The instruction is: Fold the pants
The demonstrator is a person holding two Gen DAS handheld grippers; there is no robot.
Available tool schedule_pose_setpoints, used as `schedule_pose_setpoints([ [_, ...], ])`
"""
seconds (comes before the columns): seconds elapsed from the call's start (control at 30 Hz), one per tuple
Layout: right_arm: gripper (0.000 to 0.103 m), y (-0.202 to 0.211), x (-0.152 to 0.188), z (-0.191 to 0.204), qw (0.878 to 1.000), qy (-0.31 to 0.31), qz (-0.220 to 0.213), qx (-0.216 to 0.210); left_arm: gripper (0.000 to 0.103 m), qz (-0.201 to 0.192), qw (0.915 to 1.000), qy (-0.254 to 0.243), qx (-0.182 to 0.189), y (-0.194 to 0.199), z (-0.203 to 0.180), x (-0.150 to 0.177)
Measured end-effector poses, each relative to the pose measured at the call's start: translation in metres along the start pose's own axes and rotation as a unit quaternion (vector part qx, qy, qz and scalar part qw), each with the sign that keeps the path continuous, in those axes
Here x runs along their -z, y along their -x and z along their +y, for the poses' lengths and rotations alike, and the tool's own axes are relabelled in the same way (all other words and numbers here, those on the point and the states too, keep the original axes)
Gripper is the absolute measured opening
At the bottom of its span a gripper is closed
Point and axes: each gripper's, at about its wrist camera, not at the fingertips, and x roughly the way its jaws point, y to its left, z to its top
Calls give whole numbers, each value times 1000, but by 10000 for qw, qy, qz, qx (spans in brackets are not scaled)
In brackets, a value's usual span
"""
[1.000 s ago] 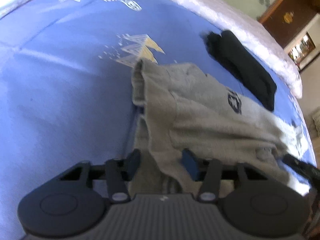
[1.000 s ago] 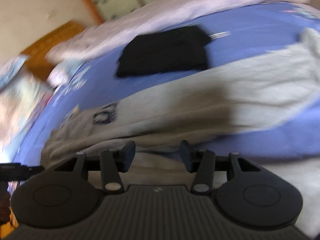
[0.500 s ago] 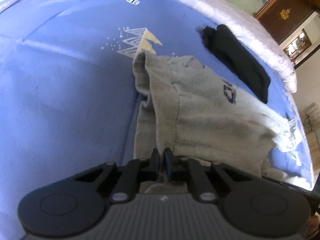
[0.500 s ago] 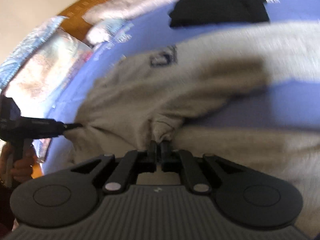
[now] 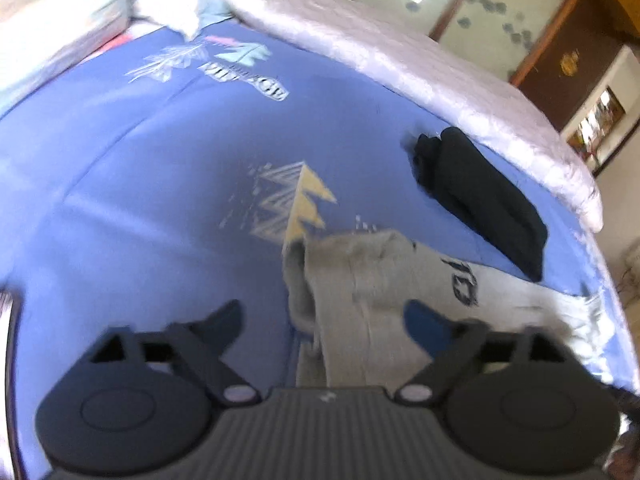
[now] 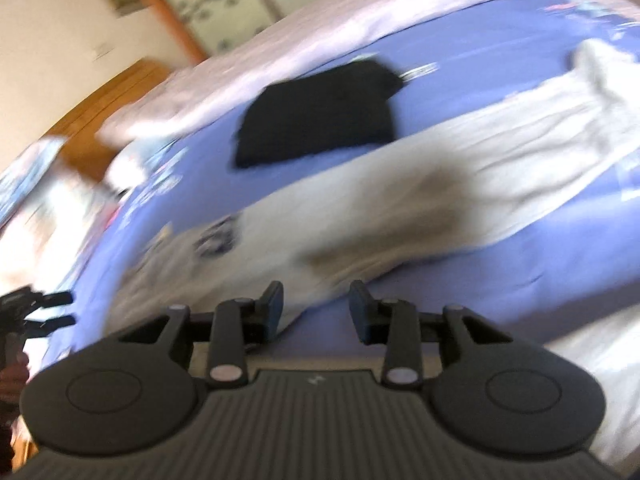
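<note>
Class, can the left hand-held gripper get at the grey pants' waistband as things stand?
Probably yes. The left hand-held gripper is open, and the grey pants lie right ahead between its fingers on the blue sheet, nothing covering them. The black garment lies apart, beyond.

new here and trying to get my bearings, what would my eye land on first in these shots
First the grey pants, lying crumpled on the blue bedsheet right ahead of the left gripper, whose fingers stand wide open. Next the folded black garment, beyond the pants near the pale quilt at the bed's far edge. In the right wrist view, the right gripper is open too, holding nothing.
</note>
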Motion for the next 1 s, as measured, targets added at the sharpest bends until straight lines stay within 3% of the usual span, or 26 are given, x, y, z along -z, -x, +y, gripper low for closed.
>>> schedule_pose_setpoints([
  [0.17,41,-34,-61,4,9944,865,-198,579,94,355,9993,46,-134,-59,-10,-20],
  [0.27,46,-79,-98,1,9813,1616,108,1042,89,400,9990,-200,-69,-73,-26,-16],
  [0.37,61,-123,-117,-6,9615,2301,494,1422,90,420,9973,-572,-186,-84,-43,-10],
  [0.47,69,-142,-123,-20,9612,2328,925,1152,90,400,9955,-813,-267,-90,-51,-5],
  [0.6,69,-164,-112,-16,9551,2583,995,1055,87,405,9969,-634,-229,-92,-45,-3],
  [0.67,64,-169,-111,-12,9585,2548,857,953,82,437,9976,-491,-232,-96,-39,-5],
  [0.77,10,-187,-119,-13,9607,2340,813,1255,79,432,9981,-370,-246,-100,-33,-6],
  [1.0,7,-243,-166,-16,9582,1973,499,2009,82,293,9970,-598,-384,-105,-40,-4],
])
